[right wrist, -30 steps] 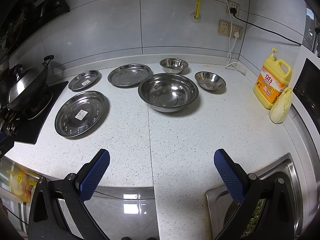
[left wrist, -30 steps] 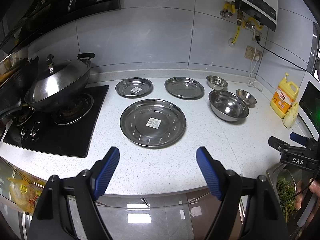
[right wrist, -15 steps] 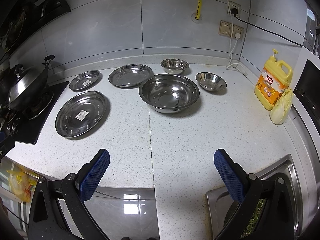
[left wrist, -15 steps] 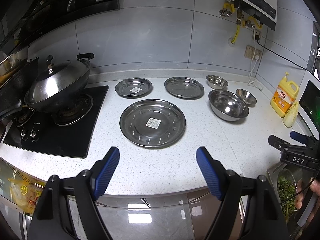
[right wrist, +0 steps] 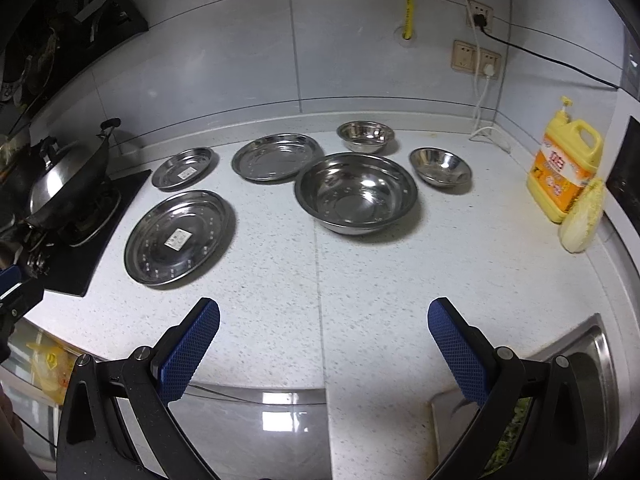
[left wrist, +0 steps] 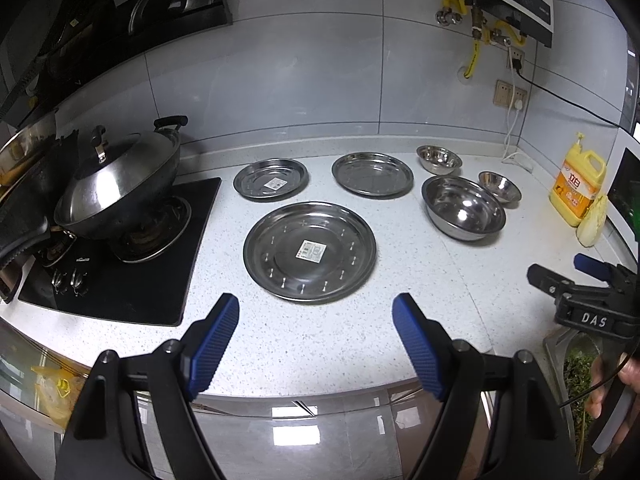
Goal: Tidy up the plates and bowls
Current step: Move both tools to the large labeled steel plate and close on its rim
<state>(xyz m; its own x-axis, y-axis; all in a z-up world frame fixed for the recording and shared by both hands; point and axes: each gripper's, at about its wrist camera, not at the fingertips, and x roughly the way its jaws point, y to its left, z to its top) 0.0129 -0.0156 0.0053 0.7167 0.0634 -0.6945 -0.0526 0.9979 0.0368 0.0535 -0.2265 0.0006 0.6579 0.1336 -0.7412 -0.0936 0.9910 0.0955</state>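
A speckled white table [right wrist: 360, 280] in a tiled kitchen carries three steel plates and three steel bowls, none yet stacked, as a person holds a gripper over its front edge in each hand. The large plate [left wrist: 310, 252] lies flat, straight ahead of the left gripper [left wrist: 316, 344], whose blue jaws stand spread wide and hold nothing; by the look of it this is the nearest piece to either tool, and being round it offers no long axis, only a low rim to catch. The large bowl [right wrist: 356, 192] sits upright ahead of the right gripper [right wrist: 324, 344] and a little further back on the table; that gripper's jaws are likewise spread and empty. Behind these, near the wall, the medium plate [left wrist: 373, 174] and the small plate [left wrist: 271, 179] lie side by side, apart from each other, the small one next to the black stove [left wrist: 116, 276] with its covered wok [left wrist: 116, 192]. Two small bowls stand to the right: the rear small bowl [right wrist: 365, 134] close to the wall and the right small bowl [right wrist: 440, 166] just beside the large bowl. The left hand seems better placed for the plates, the right for the bowls. A yellow detergent jug [right wrist: 564, 168] and a cabbage [right wrist: 582, 216] stand well clear at the far right
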